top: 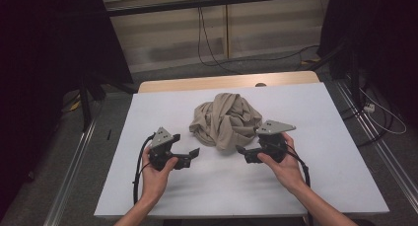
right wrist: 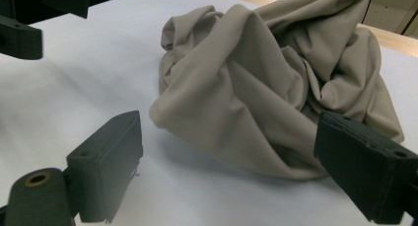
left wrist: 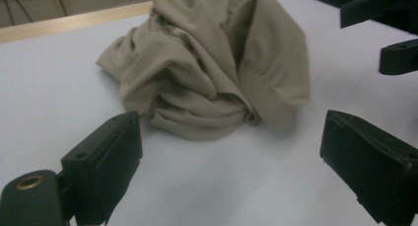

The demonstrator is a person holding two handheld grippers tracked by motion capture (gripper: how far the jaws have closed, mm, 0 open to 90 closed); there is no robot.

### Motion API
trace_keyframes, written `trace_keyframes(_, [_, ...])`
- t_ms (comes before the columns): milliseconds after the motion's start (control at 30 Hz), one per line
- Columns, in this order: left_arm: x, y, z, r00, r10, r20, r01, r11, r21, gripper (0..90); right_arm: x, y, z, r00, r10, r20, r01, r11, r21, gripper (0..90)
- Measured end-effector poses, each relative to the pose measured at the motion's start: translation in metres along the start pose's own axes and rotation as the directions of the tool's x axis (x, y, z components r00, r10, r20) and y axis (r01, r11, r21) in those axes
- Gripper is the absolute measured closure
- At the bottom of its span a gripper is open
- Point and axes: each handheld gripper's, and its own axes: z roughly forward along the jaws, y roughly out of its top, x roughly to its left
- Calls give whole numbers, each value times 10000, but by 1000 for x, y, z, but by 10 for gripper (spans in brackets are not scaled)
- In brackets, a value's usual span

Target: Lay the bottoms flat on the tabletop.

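Observation:
A crumpled beige cloth (top: 226,119) lies in a heap near the middle of the white table (top: 315,112). My left gripper (top: 193,153) sits at the cloth's near left, jaws wide apart and pointing toward it, nothing between them. From the near right my right gripper (top: 240,151) points at the cloth, open too, its tips just short of the heap's front edge. In the left gripper view the cloth (left wrist: 217,63) lies ahead of the gripper (left wrist: 231,152), with the other gripper's jaws at the upper right. In the right gripper view the cloth (right wrist: 276,83) bulges between and beyond the gripper (right wrist: 226,154), untouched.
A wooden strip (top: 222,81) runs along the table's far edge. Cables trail on the grey floor (top: 256,58) behind the table. Metal rails (top: 74,162) flank the table on both sides. White table surface lies bare around the cloth.

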Motion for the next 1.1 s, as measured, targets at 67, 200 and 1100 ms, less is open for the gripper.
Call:
trace_keyframes(67, [0, 5, 6, 9999, -27, 98, 27, 10000, -7, 114, -3, 10, 8, 10000, -45, 29, 45, 9999, 97, 110])
trace_keyframes(200, [1, 15, 17, 9997, 122, 234, -134, 9987, 493, 115, -8, 23, 23, 9997, -222, 104, 220, 9996, 175, 126])
trace_keyframes(1100, [15, 33, 95, 9977, 527, -431, -461, 9889, 1413, 153, -33, 17, 52, 9939, -917, 616, 864, 9927, 838, 867])
